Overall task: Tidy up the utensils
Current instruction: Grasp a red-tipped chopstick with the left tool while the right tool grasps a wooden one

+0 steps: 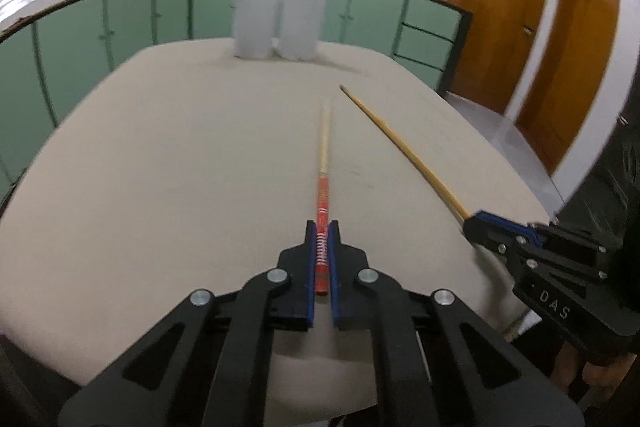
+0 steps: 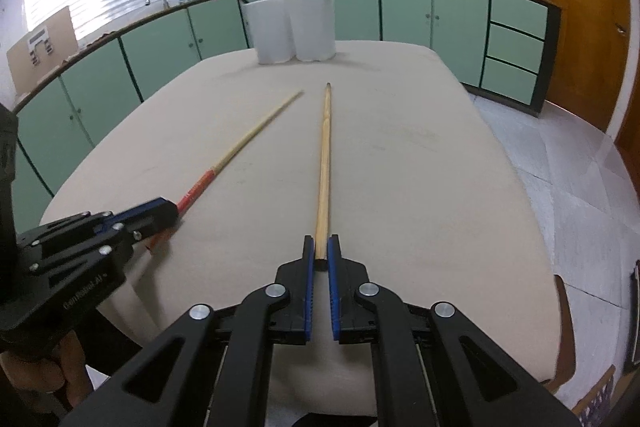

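Kitchen, beige table (image 1: 160, 147): left gripper (image 1: 322, 247) clamped on red-handled chopstick (image 1: 325, 147), right gripper (image 2: 321, 259) clamped on plain chopstick (image 2: 324, 167); pickup step, next likely carrying both to white holders (image 2: 294, 27).

The right gripper (image 2: 321, 249) fills the 6 o'clock part of the view, its blue-lined jaws closed on the near end of a plain wooden chopstick (image 2: 323, 163). This stick runs straight toward 12 o'clock over the beige table (image 2: 420, 167). At 9 o'clock the left gripper (image 2: 170, 211) clamps the red end of a second chopstick (image 2: 248, 139), which slants toward 1 o'clock; its pale tip lies near the plain stick's tip but apart from it. At the table's far edge, toward 12 o'clock, two white holders (image 2: 294, 27) stand touching side by side, with dark-tipped utensils sticking up from them. Green cabinets (image 2: 160, 47) curve behind them.
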`<action>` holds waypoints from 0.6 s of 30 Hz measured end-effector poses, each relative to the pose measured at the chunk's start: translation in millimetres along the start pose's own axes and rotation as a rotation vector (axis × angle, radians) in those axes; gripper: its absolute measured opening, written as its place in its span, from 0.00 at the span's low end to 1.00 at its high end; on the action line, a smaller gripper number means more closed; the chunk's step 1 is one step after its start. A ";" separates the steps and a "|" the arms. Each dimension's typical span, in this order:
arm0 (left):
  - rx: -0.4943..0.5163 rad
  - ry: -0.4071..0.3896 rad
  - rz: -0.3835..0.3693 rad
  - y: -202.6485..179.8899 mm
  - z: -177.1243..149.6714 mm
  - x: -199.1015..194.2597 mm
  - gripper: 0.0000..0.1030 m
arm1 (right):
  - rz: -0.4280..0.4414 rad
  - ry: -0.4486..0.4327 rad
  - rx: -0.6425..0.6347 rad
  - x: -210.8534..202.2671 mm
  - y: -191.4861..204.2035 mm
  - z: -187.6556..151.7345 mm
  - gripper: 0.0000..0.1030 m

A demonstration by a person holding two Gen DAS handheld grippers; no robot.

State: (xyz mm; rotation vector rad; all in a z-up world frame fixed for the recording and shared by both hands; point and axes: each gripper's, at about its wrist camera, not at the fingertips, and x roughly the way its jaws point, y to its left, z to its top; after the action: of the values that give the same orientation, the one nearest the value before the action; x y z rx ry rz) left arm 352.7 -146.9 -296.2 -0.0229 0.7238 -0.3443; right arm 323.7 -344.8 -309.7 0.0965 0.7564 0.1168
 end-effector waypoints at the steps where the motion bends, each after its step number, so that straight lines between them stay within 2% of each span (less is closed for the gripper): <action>1: -0.006 0.002 0.002 3.1 -1.0 -2.2 0.04 | 0.003 0.001 -0.006 0.6 3.4 -0.6 0.07; 4: 0.005 0.012 0.008 5.8 -7.1 -5.7 0.05 | -0.013 -0.006 -0.036 0.2 12.7 -3.7 0.08; 6: 0.032 0.025 0.016 7.0 -10.6 -5.7 0.09 | -0.009 -0.003 -0.024 -2.1 12.8 -5.9 0.09; 8: 0.060 0.034 0.007 8.9 -9.8 -5.7 0.16 | -0.008 -0.002 -0.023 -2.5 13.9 -6.8 0.13; 9: 0.078 0.034 0.006 9.7 -9.4 -5.7 0.22 | -0.012 -0.003 -0.026 -2.4 14.5 -7.4 0.14; 11: 0.113 0.042 -0.022 9.0 -9.9 -3.4 0.27 | -0.015 -0.004 -0.018 -0.5 14.7 -7.4 0.14; 13: 0.127 0.040 -0.060 10.3 -9.2 -1.6 0.24 | -0.021 -0.010 -0.014 1.0 15.0 -6.9 0.14; 15: 0.134 0.038 -0.084 10.3 -9.1 0.5 0.06 | -0.030 -0.011 -0.014 1.6 15.7 -6.1 0.14; 17: 0.115 0.036 -0.122 12.2 -8.6 1.1 0.05 | -0.025 -0.003 -0.013 0.9 16.5 -5.0 0.07; 18: 0.091 0.043 -0.143 13.7 -7.7 1.0 0.05 | -0.024 -0.001 -0.009 -0.7 16.3 -4.7 0.07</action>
State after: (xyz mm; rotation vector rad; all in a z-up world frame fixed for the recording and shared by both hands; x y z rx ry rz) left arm 352.5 -133.5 -304.5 0.0186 0.7502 -0.5152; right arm 318.8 -328.5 -310.6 0.0787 0.7556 0.0969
